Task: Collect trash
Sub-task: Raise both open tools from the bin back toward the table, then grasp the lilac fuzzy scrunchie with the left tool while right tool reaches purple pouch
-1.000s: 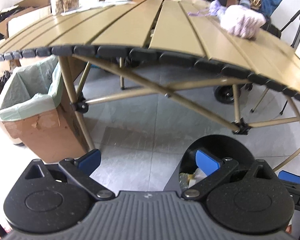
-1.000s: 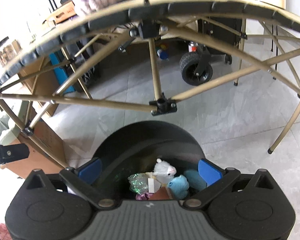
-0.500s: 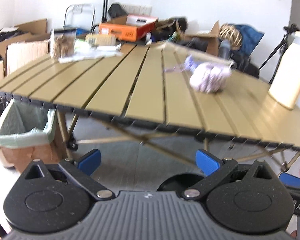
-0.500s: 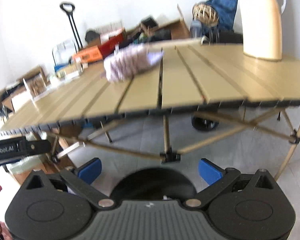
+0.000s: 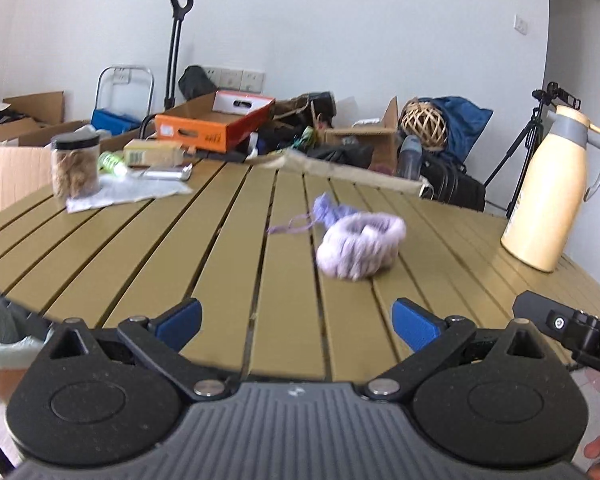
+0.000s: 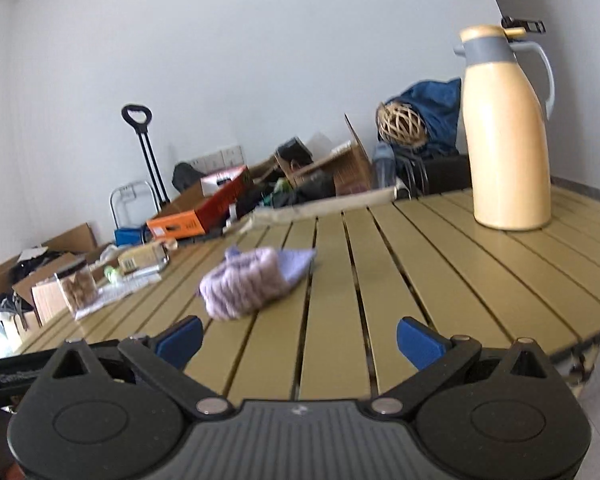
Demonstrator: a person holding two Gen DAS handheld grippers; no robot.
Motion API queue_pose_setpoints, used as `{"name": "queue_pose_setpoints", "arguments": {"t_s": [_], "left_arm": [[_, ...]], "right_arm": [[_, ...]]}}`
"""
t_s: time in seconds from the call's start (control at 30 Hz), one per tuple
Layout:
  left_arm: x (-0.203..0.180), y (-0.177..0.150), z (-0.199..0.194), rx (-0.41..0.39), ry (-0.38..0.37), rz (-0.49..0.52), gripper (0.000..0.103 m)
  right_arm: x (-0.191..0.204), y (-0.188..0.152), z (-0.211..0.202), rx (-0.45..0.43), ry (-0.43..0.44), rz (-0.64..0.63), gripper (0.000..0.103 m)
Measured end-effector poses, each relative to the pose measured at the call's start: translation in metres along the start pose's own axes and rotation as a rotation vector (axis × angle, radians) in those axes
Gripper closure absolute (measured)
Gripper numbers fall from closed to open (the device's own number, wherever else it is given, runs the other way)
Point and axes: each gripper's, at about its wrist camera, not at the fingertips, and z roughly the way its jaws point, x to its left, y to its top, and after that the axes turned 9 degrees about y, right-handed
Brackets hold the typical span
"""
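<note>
A lilac knitted bundle [image 5: 360, 246] with a loose thread lies on the slatted tan table [image 5: 228, 248], ahead and slightly right of my left gripper [image 5: 296, 320]. In the right wrist view the bundle [image 6: 248, 282] lies ahead and left of my right gripper [image 6: 298, 338]. Both grippers are open and empty, held above the table's near edge. The lined cardboard bin [image 5: 0, 344] shows at the lower left. The black trash bin is hidden below the table edge.
A cream thermos jug [image 5: 548, 188] [image 6: 504, 132] stands at the table's right. A clear jar [image 5: 75, 164] on white paper [image 5: 128, 192] and small packs sit at the far left. Boxes, bags, a trolley and a tripod [image 5: 528, 148] crowd the wall behind.
Both grippers have risen from below the table, over the black trash bin, to above the tabletop. The bin has dropped out of view and the lilac bundle is now straight ahead.
</note>
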Motion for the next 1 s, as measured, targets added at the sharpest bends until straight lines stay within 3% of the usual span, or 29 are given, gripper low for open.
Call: {"name": "queue_pose_setpoints", "arguments": {"t_s": [0.17, 0.4, 0.63, 0.77, 0.93, 1.0], "left_arm": [[-0.020, 0.020, 0.023, -0.017, -0.038, 0.041, 0.000], [-0.049, 0.041, 0.067, -0.050, -0.053, 0.100, 0.000], [-0.075, 0.047, 0.118, -0.016, -0.034, 0.177, 0.000], [-0.083, 0.045, 0.141, 0.024, -0.060, 0.183, 0.000], [-0.089, 0.041, 0.158, 0.051, -0.039, 0.181, 0.000], [-0.090, 0.042, 0.161, 0.067, -0.040, 0.176, 0.004]], "right_arm": [[-0.005, 0.020, 0.010, -0.054, -0.030, -0.014, 0.000], [-0.027, 0.041, 0.042, -0.066, -0.060, -0.030, 0.000], [-0.057, 0.037, 0.076, -0.068, -0.123, 0.012, 0.000], [-0.073, 0.033, 0.085, -0.066, -0.131, 0.067, 0.000], [-0.080, 0.027, 0.090, -0.054, -0.144, 0.079, 0.000], [-0.081, 0.025, 0.090, -0.050, -0.144, 0.079, 0.000]]}}
